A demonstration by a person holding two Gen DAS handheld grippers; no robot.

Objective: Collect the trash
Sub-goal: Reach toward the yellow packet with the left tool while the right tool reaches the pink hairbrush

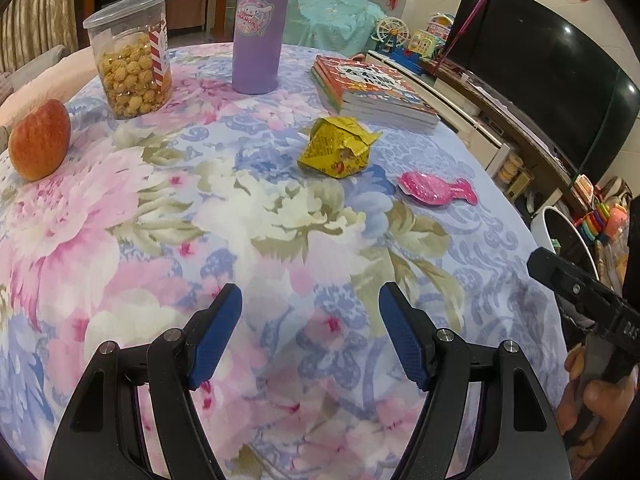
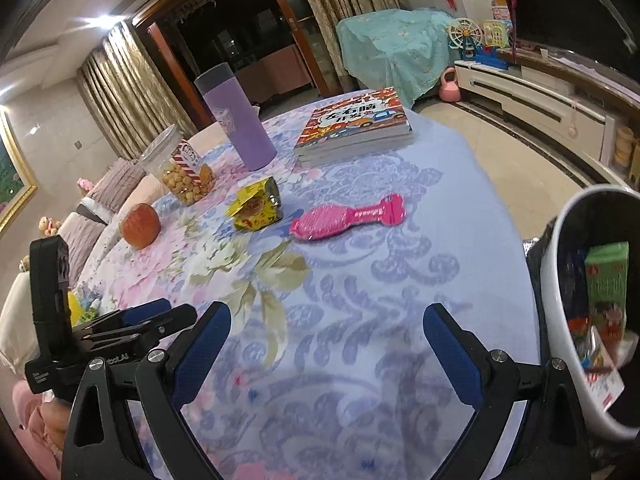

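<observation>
Book cover [image 2: 354, 120]: Chinese title, upper centre.
Your left gripper [image 1: 310, 334]: fingers spread, empty, lower frame.
Your right gripper [image 2: 326, 354]: fingers spread, empty, over the tablecloth [image 2: 360, 280].

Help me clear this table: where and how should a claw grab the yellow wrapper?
Probably pinch the yellow wrapper at its raised, crumpled top ridge, coming down from above. It sits puffed up on the tablecloth with clear space around it, so the open left claw can straddle that ridge.
</observation>
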